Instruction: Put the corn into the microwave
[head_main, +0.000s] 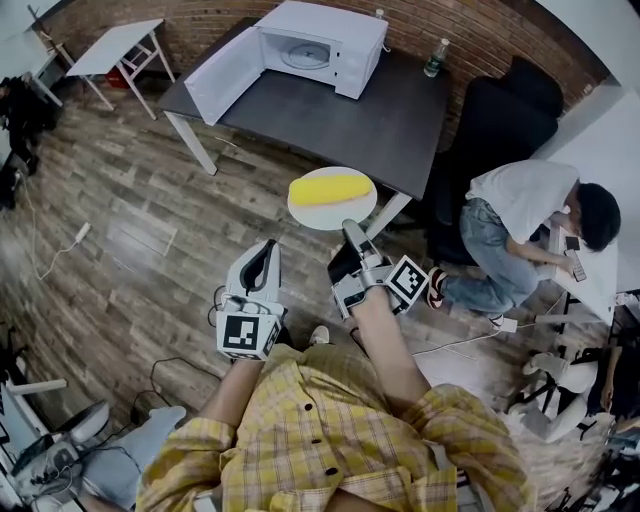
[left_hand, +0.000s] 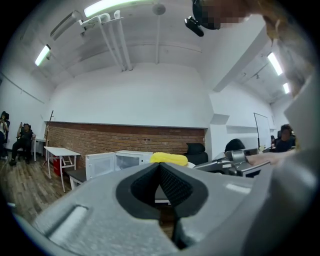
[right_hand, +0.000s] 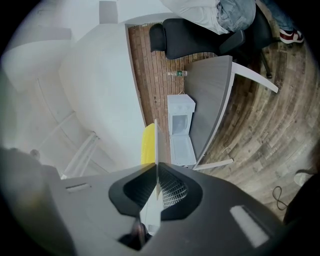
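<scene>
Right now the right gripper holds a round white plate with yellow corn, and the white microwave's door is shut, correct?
No: the head view shows the white microwave with its door open. The right gripper does hold the round white plate with yellow corn.

The floor (head_main: 130, 240) at left is grainy wood plank, the wall (head_main: 470, 30) along the top rough brick, the table (head_main: 330, 115) matt dark grey, the microwave (head_main: 330, 30) at upper centre smooth white, the plate (head_main: 310, 210) smooth, and the shirt (head_main: 330, 430) at bottom woven cloth.

Yellow corn (head_main: 330, 187), white plate (head_main: 346, 214), white microwave (head_main: 352, 32), grey table (head_main: 340, 120)
</scene>
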